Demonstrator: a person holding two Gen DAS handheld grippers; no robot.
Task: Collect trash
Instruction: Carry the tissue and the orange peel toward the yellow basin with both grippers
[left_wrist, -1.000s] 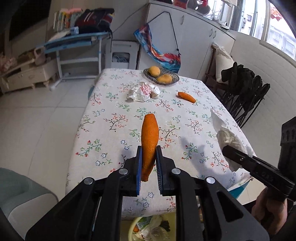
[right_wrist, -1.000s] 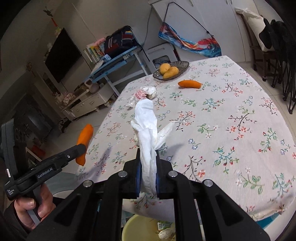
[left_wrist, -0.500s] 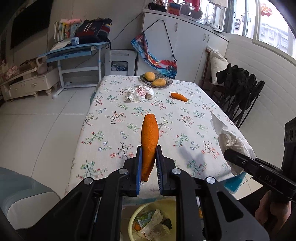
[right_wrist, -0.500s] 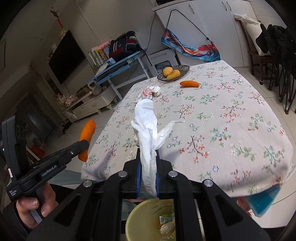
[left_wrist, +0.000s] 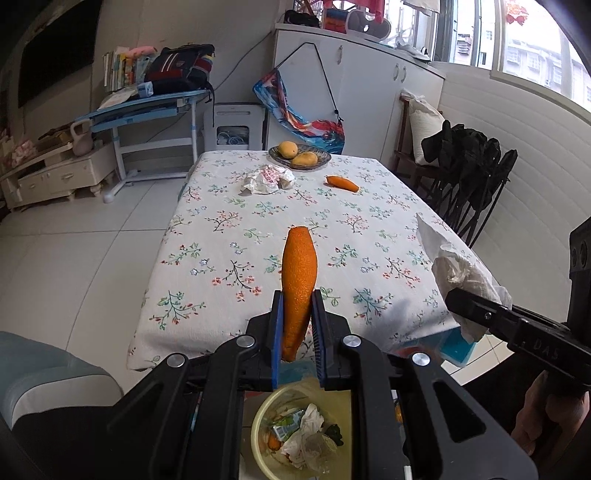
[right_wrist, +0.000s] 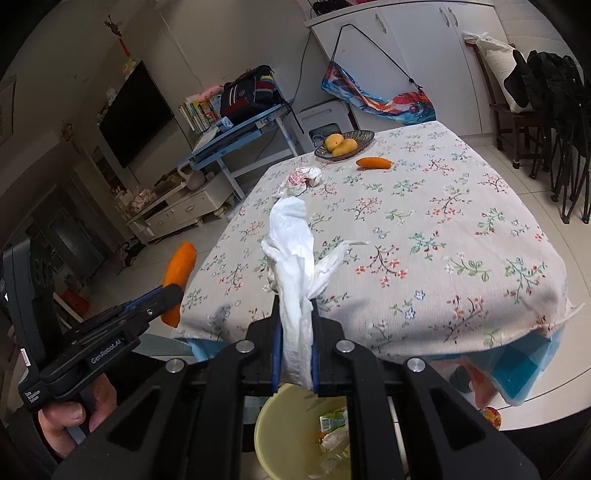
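Note:
My left gripper (left_wrist: 297, 326) is shut on a long orange peel (left_wrist: 298, 273), held upright off the table's near edge. Below it stands a yellow bin (left_wrist: 260, 421) holding several pieces of trash. My right gripper (right_wrist: 294, 338) is shut on a crumpled white tissue (right_wrist: 291, 243), also past the near edge and above the same bin (right_wrist: 275, 417). Each gripper shows in the other's view: the right with the tissue (left_wrist: 461, 273), the left with the peel (right_wrist: 179, 267). A crumpled wrapper (left_wrist: 269, 178) and another orange piece (left_wrist: 342, 183) lie on the far part of the floral tablecloth (left_wrist: 221, 236).
A dish with two yellow fruits (left_wrist: 299, 156) sits at the table's far end. Black folded chairs (left_wrist: 472, 173) stand to the right, a blue desk (left_wrist: 155, 110) at the far left, a grey-blue seat (left_wrist: 44, 376) at near left. A blue bag (right_wrist: 524, 373) hangs under the table's right corner.
Both grippers have drawn back from over the table to past its near edge, still holding the peel and the tissue. The yellow bin has come into fuller view below them.

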